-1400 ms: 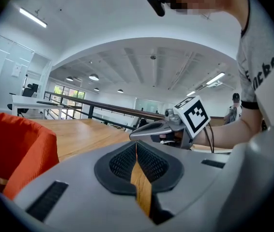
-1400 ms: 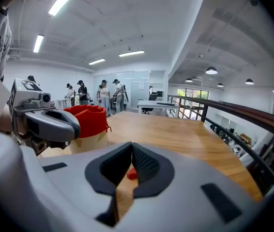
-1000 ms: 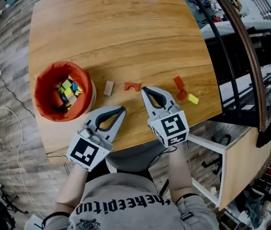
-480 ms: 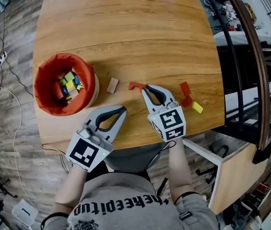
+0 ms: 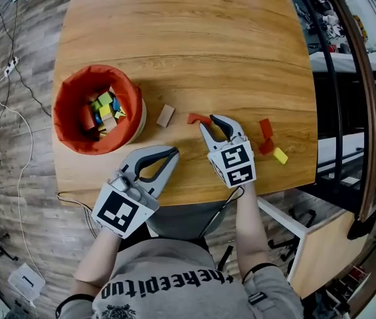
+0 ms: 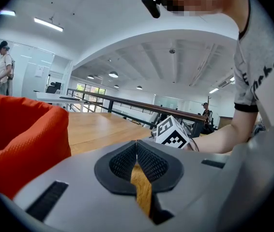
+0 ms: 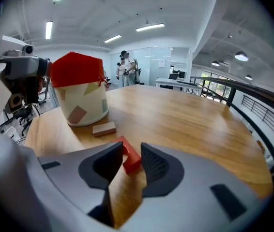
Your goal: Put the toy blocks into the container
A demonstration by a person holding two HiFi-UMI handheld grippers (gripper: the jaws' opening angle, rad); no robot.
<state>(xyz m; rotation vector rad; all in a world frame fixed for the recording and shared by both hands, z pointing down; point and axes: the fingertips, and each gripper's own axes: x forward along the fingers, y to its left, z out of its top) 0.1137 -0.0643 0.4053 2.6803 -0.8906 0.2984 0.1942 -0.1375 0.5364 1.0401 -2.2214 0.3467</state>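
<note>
A red arch block (image 5: 196, 118) lies on the wooden table (image 5: 188, 38), and its near end sits between the tips of my right gripper (image 5: 209, 121). In the right gripper view the jaws are opening around that red block (image 7: 129, 154), and the pads stand apart from its sides. A tan block (image 5: 165, 115) lies between it and the orange-lined container (image 5: 75, 121), which holds several coloured blocks. My left gripper (image 5: 169, 153) rests near the front edge, shut and empty, with the container's orange wall (image 6: 16, 129) to its left.
Two red blocks (image 5: 266, 128) and a yellow block (image 5: 280, 155) lie at the table's right edge. The tan block (image 7: 104, 128) and the container (image 7: 81, 98) stand ahead of the right gripper. Beyond the table's right side runs a dark railing (image 5: 347, 78).
My right gripper has moved forward to the red arch block and its jaws have parted around it. The left gripper has stayed where it was.
</note>
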